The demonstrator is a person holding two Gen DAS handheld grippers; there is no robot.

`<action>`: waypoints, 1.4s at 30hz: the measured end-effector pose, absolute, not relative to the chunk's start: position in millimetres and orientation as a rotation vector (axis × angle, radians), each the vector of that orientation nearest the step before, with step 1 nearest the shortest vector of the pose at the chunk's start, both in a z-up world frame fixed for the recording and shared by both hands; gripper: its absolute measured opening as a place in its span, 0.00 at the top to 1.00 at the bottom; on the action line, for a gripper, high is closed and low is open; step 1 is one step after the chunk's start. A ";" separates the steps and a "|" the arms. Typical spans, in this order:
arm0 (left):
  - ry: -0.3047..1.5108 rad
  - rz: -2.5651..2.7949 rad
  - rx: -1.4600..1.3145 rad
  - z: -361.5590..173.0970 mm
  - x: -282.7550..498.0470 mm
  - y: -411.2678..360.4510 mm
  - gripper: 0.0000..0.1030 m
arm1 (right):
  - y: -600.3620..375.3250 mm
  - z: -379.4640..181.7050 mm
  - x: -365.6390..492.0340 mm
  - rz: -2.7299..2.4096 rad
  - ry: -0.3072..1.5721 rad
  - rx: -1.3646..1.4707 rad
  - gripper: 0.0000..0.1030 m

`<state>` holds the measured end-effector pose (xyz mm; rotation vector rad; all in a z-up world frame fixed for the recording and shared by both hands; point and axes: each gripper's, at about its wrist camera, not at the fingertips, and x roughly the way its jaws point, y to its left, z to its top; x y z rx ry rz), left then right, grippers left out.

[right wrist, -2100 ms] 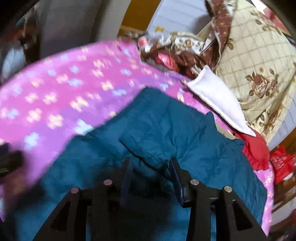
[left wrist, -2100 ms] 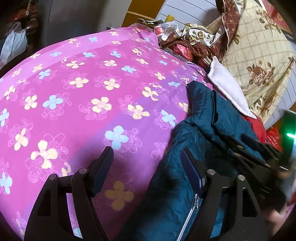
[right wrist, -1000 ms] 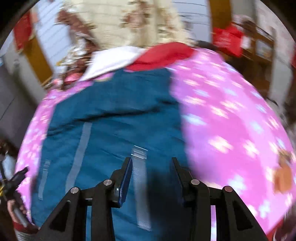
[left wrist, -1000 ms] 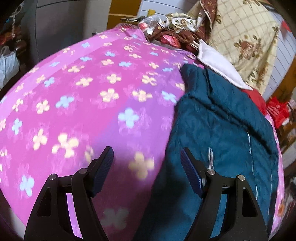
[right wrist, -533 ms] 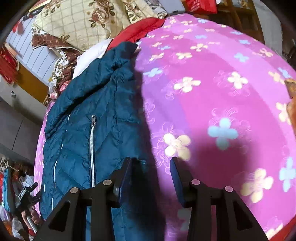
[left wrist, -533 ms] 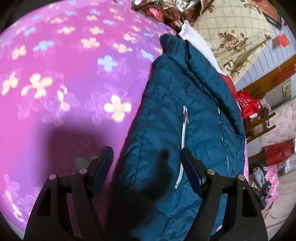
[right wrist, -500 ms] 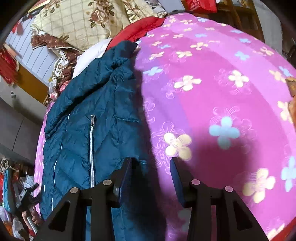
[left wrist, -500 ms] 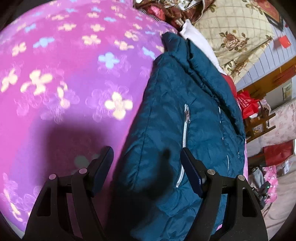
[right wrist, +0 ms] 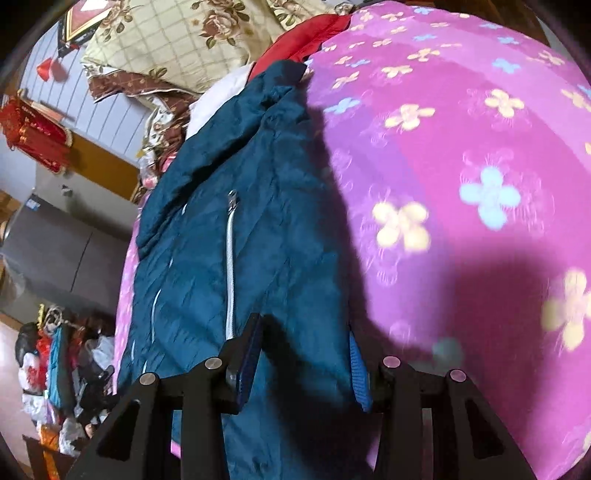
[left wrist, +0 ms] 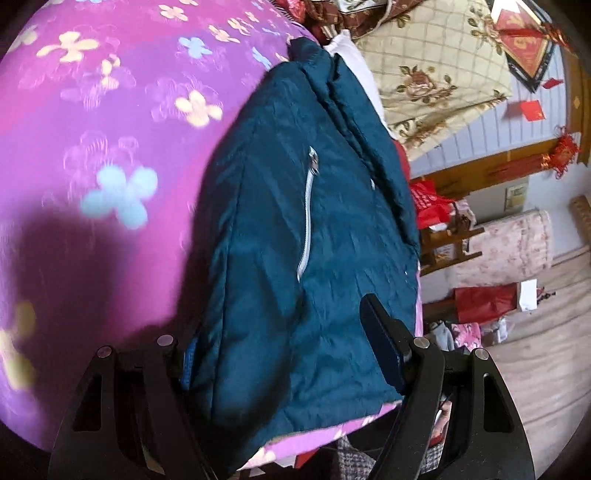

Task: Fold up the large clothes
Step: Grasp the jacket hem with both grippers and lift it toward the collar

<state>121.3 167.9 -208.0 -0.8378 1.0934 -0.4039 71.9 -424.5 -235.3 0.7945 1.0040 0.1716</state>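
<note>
- Teal quilted jacket lies lengthwise on the pink floral bedspread, silver zipper up, collar end toward the pillows.
- Left gripper spread wide, straddling the jacket's near hem; fabric sits between the jaws, not pinched.
- Right gripper likewise apart over the hem at the jacket's other edge, blue pads on either side of the cloth.
- Step, by my read: positioning for a hem grasp before the next fold.
- Next move needs both jaws closing on the hem, then lifting it toward the collar evenly.

No legible text, red wall hanging characters perhaps too blurred
</note>
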 end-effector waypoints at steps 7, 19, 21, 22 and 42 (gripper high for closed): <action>1.051 -0.494 -0.850 -207.4 104.9 155.7 0.25 | -412.0 -240.6 46.6 0.262 1.008 0.868 0.60; 1.084 -0.443 -0.757 -207.2 98.4 125.0 0.22 | -365.5 -244.8 32.9 0.368 1.009 0.915 0.59; 1.092 -0.412 -0.750 -206.3 99.3 122.3 0.22 | -358.6 -242.2 32.3 0.363 1.012 0.885 0.59; 1.095 -0.404 -0.748 -206.8 99.4 122.2 0.22 | -354.9 -240.2 31.9 0.356 1.013 0.866 0.59; 1.151 -0.191 -0.432 -195.0 103.5 98.3 0.82 | -346.4 -233.2 34.2 0.217 0.989 0.802 0.79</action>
